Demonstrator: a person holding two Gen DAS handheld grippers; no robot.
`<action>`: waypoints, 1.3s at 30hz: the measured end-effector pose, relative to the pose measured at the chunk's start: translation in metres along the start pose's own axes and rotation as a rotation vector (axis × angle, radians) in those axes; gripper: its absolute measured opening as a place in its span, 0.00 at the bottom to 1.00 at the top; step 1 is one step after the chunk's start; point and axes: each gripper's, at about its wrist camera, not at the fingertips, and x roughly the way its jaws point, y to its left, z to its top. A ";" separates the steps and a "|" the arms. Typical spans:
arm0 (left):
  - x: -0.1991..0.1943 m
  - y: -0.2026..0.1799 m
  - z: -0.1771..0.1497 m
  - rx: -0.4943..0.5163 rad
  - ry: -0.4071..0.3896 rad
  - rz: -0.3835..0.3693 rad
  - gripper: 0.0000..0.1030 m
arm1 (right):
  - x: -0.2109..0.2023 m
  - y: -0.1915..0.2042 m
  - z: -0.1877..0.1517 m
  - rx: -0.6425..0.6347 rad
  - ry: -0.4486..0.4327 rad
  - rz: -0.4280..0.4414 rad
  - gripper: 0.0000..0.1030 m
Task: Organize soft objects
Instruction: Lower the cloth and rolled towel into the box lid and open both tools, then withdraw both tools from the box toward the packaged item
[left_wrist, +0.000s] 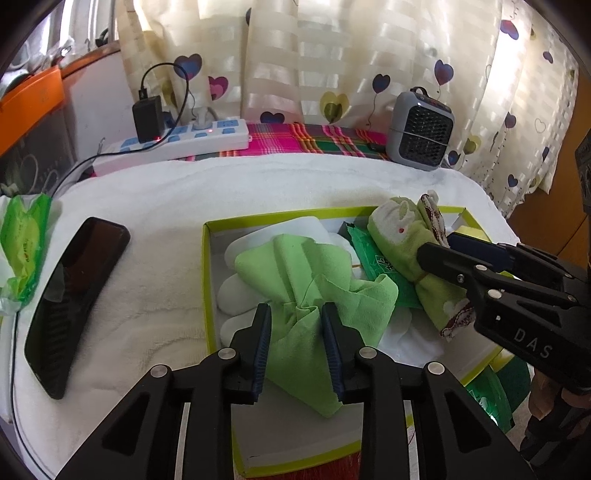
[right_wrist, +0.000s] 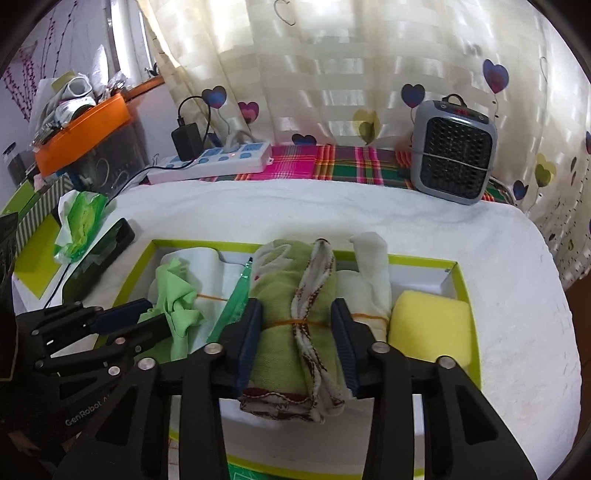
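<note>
Black left gripper (left_wrist: 295, 328) fingers pinch a crumpled lime-green cloth (left_wrist: 314, 280) inside the lime-rimmed cardboard box (left_wrist: 204, 280); beside it, right gripper (right_wrist: 295, 332) fingers clasp a banded olive-green towel roll (right_wrist: 291, 295). Packing seems underway; next, release both and withdraw upward.
</note>
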 end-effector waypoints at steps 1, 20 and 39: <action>0.001 0.000 0.000 -0.001 0.001 0.001 0.26 | 0.001 0.001 0.000 -0.006 0.002 -0.003 0.37; 0.002 0.001 -0.001 -0.005 0.006 0.009 0.31 | 0.006 0.005 -0.005 -0.002 0.009 -0.001 0.36; -0.032 -0.011 -0.008 0.017 -0.036 0.018 0.49 | -0.025 -0.003 -0.008 0.027 -0.028 -0.004 0.41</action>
